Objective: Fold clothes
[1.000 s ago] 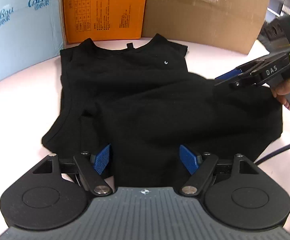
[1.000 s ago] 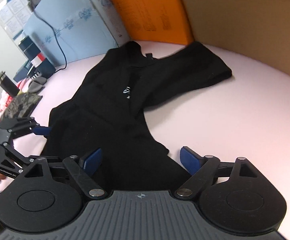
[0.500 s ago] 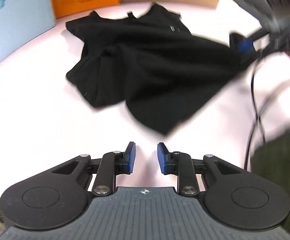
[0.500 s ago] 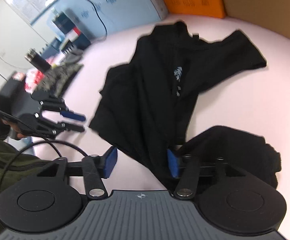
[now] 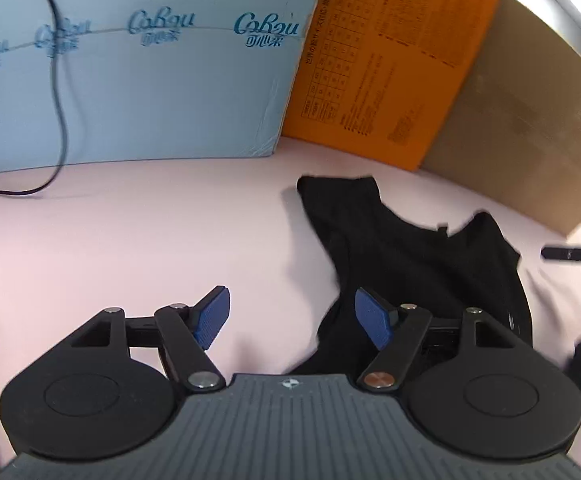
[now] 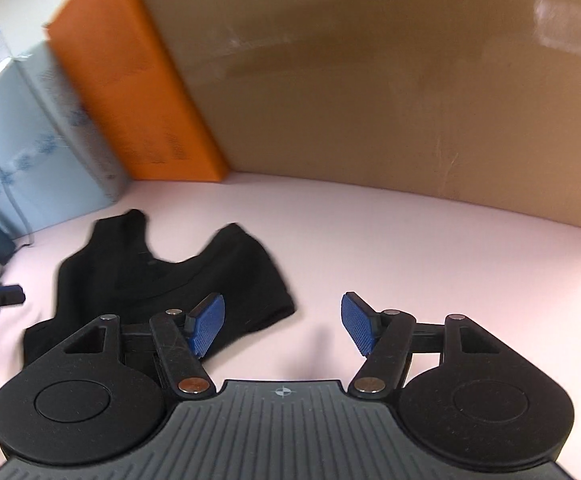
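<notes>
left wrist view: black sleeveless top (image 5: 418,264), crumpled, lying on pink table surface (image 5: 150,240), neckline toward the boxes. left gripper (image 5: 292,318) jaws opening, bare table between them; right-hand pad over the garment's edge, not pressing it. right gripper (image 6: 282,322) jaws opening, nothing between them, garment just left of its pads. behind: pale blue box (image 5: 138,60), orange box (image 5: 390,56), brown cardboard (image 5: 530,120). black cable (image 5: 56,92) against blue box.

Black garment (image 5: 418,264): matt soft cloth. Desk (image 5: 130,240): smooth matt pink. Left hand-held gripper (image 5: 292,322): matt black plastic, blue ribbed pads (image 5: 372,322), shiny metal pivots. Brown box (image 6: 390,80): plain cardboard, slight sheen. Orange box (image 5: 390,60): printed card.
</notes>
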A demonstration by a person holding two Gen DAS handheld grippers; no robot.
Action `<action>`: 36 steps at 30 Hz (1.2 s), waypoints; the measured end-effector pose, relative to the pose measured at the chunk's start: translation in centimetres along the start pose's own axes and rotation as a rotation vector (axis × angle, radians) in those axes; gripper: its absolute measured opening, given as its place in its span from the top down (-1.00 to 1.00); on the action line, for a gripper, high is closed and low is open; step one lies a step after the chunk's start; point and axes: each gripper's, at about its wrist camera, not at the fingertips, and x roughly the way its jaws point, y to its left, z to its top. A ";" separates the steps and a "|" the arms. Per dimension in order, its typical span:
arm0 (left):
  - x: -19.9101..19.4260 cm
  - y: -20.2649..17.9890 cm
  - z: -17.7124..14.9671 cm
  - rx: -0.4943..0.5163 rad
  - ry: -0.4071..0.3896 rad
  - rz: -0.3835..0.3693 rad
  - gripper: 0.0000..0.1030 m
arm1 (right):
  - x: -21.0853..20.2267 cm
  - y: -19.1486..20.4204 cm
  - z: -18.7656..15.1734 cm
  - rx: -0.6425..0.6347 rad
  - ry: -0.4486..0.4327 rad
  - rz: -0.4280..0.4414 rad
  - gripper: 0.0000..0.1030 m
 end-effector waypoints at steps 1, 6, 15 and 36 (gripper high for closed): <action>1.0 -0.3 0.5 -0.014 -0.002 0.004 -0.30 | 0.7 -0.4 0.2 -0.003 0.010 0.002 -0.18; 5.1 -2.1 2.2 0.042 -0.010 0.053 -0.30 | 2.8 1.2 0.7 -0.184 0.065 0.000 0.84; 8.0 -4.0 5.0 0.174 -0.057 0.085 -0.31 | 3.2 0.0 4.4 -0.440 -0.050 -0.336 0.97; 9.7 -4.0 4.9 0.385 -0.055 -0.064 0.82 | 2.6 3.6 0.7 -0.662 0.024 -0.034 0.91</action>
